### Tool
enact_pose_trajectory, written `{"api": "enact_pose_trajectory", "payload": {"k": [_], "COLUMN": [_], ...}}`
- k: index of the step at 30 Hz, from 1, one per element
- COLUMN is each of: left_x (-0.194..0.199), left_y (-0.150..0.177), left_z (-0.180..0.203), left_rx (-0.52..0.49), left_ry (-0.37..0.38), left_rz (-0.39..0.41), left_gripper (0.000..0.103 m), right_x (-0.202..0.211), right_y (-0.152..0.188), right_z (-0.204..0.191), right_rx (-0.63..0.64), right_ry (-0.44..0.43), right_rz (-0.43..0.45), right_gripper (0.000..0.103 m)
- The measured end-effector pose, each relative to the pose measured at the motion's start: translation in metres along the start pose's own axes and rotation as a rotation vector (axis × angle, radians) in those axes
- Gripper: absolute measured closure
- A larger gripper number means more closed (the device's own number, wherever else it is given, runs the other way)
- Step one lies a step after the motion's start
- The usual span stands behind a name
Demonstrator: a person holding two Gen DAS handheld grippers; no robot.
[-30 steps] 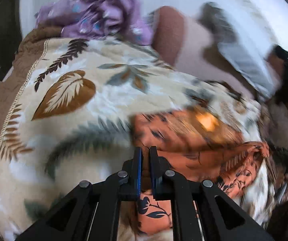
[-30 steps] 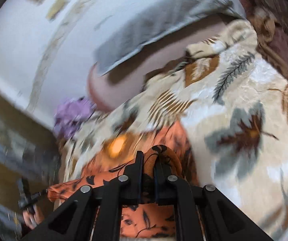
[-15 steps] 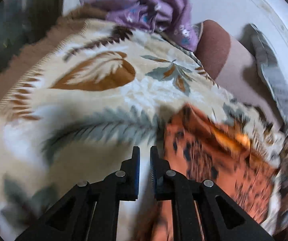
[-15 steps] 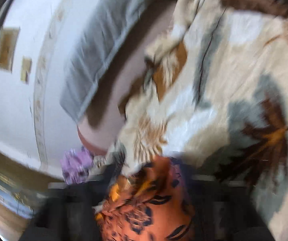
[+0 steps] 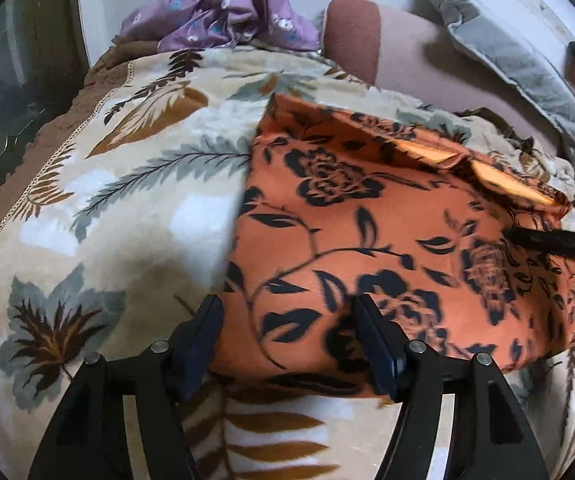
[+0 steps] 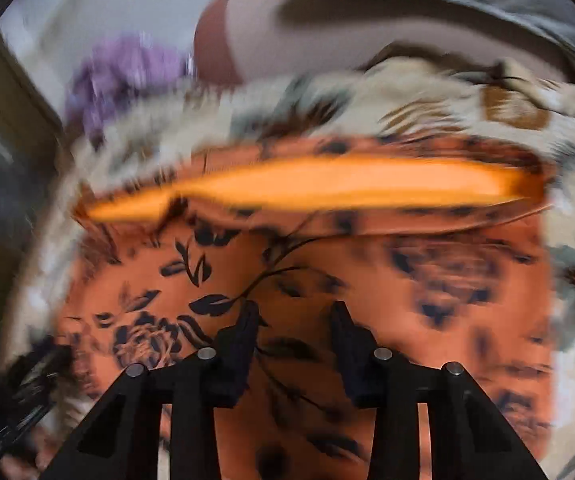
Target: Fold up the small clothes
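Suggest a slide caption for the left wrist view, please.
Open left gripper over the folded orange floral garment on a leaf-print blanket.

Both grippers hovered over the orange floral garment: left gripper with jaws spread wide, right gripper likewise parted, neither gripping it.

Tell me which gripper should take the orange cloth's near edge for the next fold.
Probably the left gripper. It is open, and its jaws straddle the near left corner of the orange floral cloth, which lies flat on the leaf-print blanket. The right gripper, also open, hovers over the cloth's middle in a blurred view.
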State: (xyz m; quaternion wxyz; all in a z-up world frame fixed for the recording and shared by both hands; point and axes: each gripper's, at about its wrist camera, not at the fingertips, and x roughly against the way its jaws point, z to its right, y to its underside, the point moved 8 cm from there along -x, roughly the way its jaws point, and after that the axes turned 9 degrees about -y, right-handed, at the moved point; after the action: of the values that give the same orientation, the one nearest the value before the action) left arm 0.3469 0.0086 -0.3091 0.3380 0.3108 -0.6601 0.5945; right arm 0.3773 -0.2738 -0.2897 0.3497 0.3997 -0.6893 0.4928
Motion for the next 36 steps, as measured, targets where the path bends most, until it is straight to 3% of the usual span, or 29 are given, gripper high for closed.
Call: {"api": "enact_pose_trajectory", "payload": {"k": [2,6,9,12,13,16,18,24,26,29,31,36], "left_x": [-0.005,-0.01,-0.01,-0.011,-0.011,-0.01,-0.011,-0.015,-0.016,-0.013,-0.009,-0.005], "left_y": [0.001,-0.002,-0.006,-0.011,-0.012,-0.011,-0.008,-0.006,-0.007,-0.01,-0.012,-0.009], "left_z": [-0.005,-0.005,-0.006,-0.015,-0.017,-0.018,-0.016,-0.017,-0.017,-0.017,-0.017,-0.016], "left_rx": [0.023,0.039,0.027,0.069,0.075,0.071,0.055,0.049,0.047,0.046,0.035,0.022], "left_ry": [-0.004,0.017,0.001,-0.014,-0.021,-0.044,-0.053,-0.045,-0.044,-0.056,-0.074,-0.089], "left_rz": [-0.022,-0.047,-0.033,-0.029,-0.027,-0.024,-0.027,-0.036,-0.039,-0.022,-0.003,-0.003], "left_gripper": [0.034,0.034,0.034,0.034,0.034,0.034,0.034,0.034,0.034,0.034,0.034,0.034], "right_x": [-0.025,-0.055,-0.047,-0.027,-0.024,-0.033,-0.046,-0.106,-0.108,-0.073,-0.05,0.012], "right_y": [-0.026,-0.078,-0.108,-0.11,-0.101,-0.079,-0.07,-0.09,-0.103,-0.109,-0.11,-0.088], "right_z": [-0.009,-0.007,-0.007,-0.024,-0.043,-0.092,-0.119,-0.141,-0.135,-0.116,-0.086,0.036], "right_rx": [0.037,-0.027,-0.076,-0.072,-0.027,0.108,0.129,0.056,0.014,-0.01,0.008,-0.07], "right_ry": [0.071,0.075,0.046,-0.051,-0.123,-0.218,-0.286,-0.242,-0.268,-0.27,-0.189,0.068], "right_rz": [0.034,0.054,0.146,0.197,0.17,0.099,0.061,0.039,0.063,0.149,0.199,0.239], "right_gripper": [0.064,0.063,0.062,0.062,0.062,0.062,0.062,0.062,0.062,0.062,0.062,0.062]}}
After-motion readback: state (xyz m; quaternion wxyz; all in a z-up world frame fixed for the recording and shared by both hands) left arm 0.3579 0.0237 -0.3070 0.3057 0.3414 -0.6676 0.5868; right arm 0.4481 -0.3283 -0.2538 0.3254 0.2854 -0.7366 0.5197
